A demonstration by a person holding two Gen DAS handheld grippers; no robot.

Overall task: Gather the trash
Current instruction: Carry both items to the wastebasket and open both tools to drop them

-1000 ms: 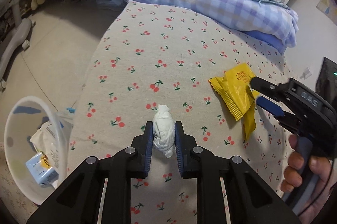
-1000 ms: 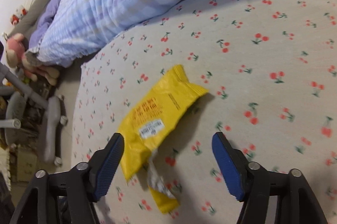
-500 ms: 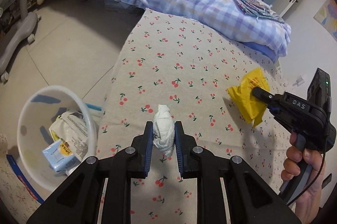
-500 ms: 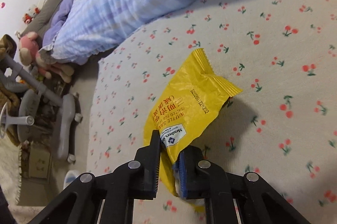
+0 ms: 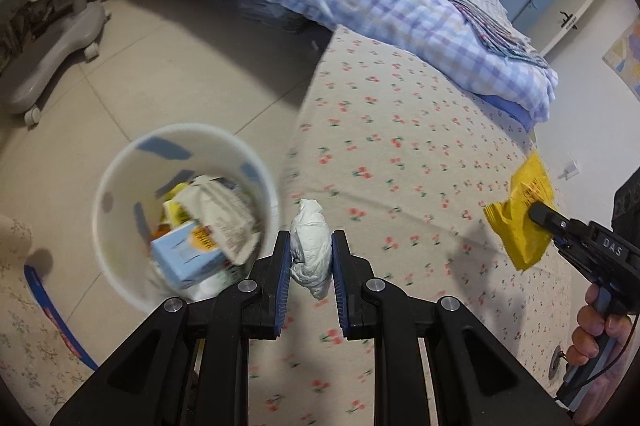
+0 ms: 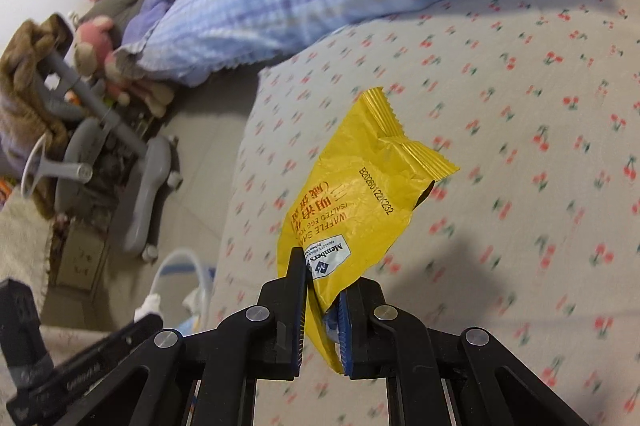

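— Over the bed's left edge: what do you hold?
— My left gripper (image 5: 307, 262) pinches a tissue wad (image 5: 310, 250) just right of the bin (image 5: 120, 161); my right gripper (image 6: 323, 300) pinches the yellow wrapper (image 6: 360, 193) by one corner. Releasing now could miss the bin; the wrapper might slip.

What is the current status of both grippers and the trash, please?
Left gripper shut on white tissue wad, near the bin. Right gripper shut on yellow wrapper, lifted off the bed. Nothing in the way.

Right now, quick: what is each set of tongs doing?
Left tongs: closed on the crumpled white tissue.
Right tongs: closed on the yellow snack wrapper, lifted off the bed.
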